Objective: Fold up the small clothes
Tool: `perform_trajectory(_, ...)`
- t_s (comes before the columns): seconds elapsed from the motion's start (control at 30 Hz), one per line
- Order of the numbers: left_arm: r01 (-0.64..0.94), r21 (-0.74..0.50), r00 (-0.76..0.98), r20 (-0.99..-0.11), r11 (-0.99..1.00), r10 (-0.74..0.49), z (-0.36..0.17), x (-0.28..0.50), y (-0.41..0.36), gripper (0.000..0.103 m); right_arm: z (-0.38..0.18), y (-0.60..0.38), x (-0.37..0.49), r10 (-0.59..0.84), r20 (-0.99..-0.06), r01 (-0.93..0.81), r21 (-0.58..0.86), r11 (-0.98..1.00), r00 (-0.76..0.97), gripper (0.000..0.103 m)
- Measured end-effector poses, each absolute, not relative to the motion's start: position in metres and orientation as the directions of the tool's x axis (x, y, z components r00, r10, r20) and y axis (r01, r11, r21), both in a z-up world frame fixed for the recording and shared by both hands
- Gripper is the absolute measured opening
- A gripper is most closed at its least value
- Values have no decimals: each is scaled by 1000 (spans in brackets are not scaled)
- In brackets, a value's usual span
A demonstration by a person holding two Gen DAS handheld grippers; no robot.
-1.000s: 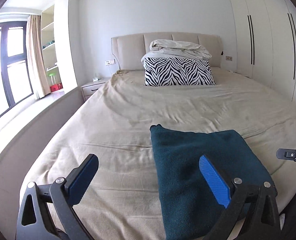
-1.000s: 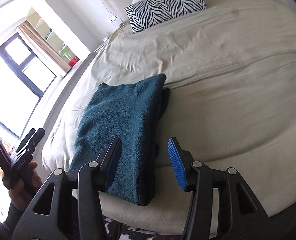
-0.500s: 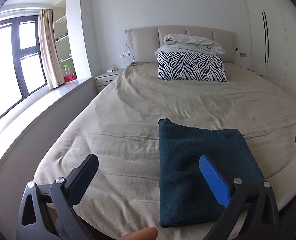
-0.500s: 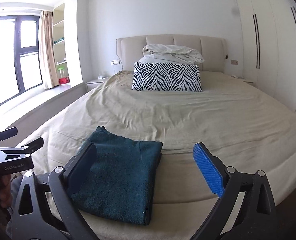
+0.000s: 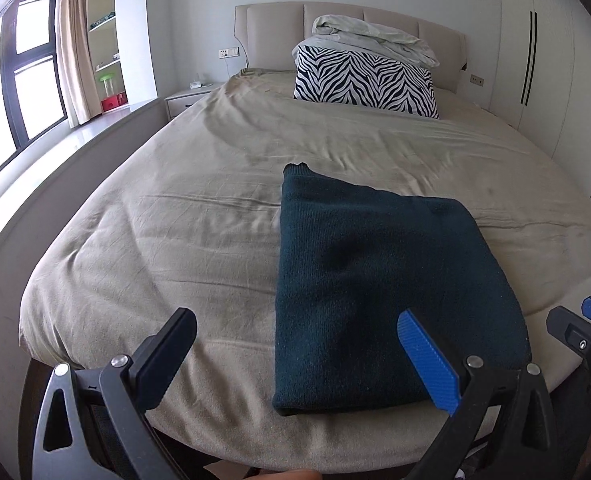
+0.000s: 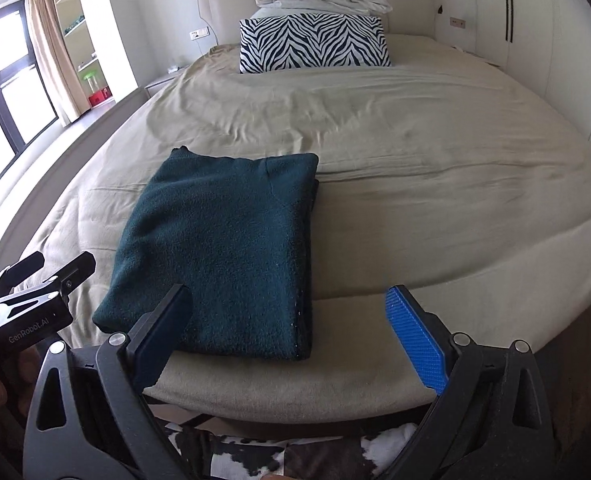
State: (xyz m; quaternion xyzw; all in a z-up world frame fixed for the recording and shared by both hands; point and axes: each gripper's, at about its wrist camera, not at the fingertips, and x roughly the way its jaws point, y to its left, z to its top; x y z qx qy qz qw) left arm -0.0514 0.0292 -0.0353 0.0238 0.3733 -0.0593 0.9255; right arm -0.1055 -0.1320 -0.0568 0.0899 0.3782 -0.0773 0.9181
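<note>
Left wrist view: the left gripper hangs over the near edge of the bed, jaws spread wide, nothing between the pads. The sweater — dark teal knit, folded into a rough rectangle — lies flat on the beige cover near the foot of the bed, ahead and right of this gripper. One small tab of fabric pokes out at its far left corner. The right gripper shows at the right margin, beside the sweater's near right corner. A zebra pillow sits well apart at the headboard.

Right wrist view: the right gripper also stands released, empty; its left finger overlaps the sweater's near edge in the picture, but contact cannot be told. The sweater shows stacked layers along its right side — several thicknesses.

Handling, as judged: soft, light, limp, fleecy surface that should not slip from ribbed pads. A hold on one layer alone would likely peel the fold open. Best hold looks like the near corners, pinching through all layers, one gripper each.
</note>
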Motion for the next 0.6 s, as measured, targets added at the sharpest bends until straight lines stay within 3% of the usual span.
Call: perform_trajectory(0.6,130,-26,682,-723,991,-108,-53,-48,33,103,-64,-137,-103,-94,-722,225,87,971,685,99)
